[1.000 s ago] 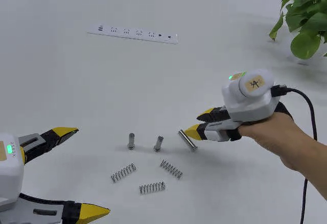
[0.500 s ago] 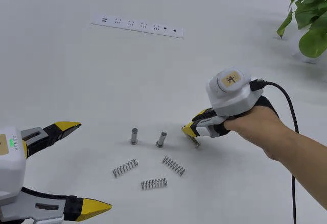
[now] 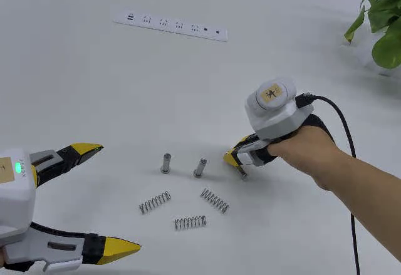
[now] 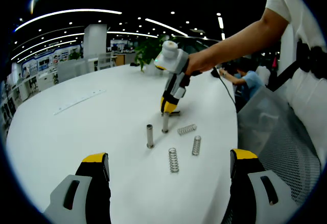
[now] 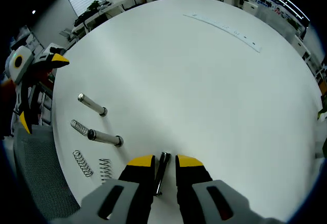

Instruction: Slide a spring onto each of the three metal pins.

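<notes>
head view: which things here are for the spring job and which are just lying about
For the job: left upright pin, right upright pin, third pin between the jaws of the right gripper, left spring, front spring, right spring.
Lying about: power strip, potted plant.

In the head view we see just a short end of one pin [image 3: 242, 174]. The rest lies hidden under the tips of the right gripper [image 3: 235, 161], and those tips are mostly covered by its white body and the hand [image 3: 304, 150]. In the right gripper view the near end of this pin [image 5: 162, 169] disappears between the jaws, and we cannot tell whether they press it or only flank it. In the head view the left gripper [image 3: 119, 197] is cut off by the left and bottom edges and the plant [image 3: 383, 18] by the far right corner. The cable [image 3: 354, 243] runs off the near edge. The markings on the strip [image 3: 170, 26] are too small for us to read.
</notes>
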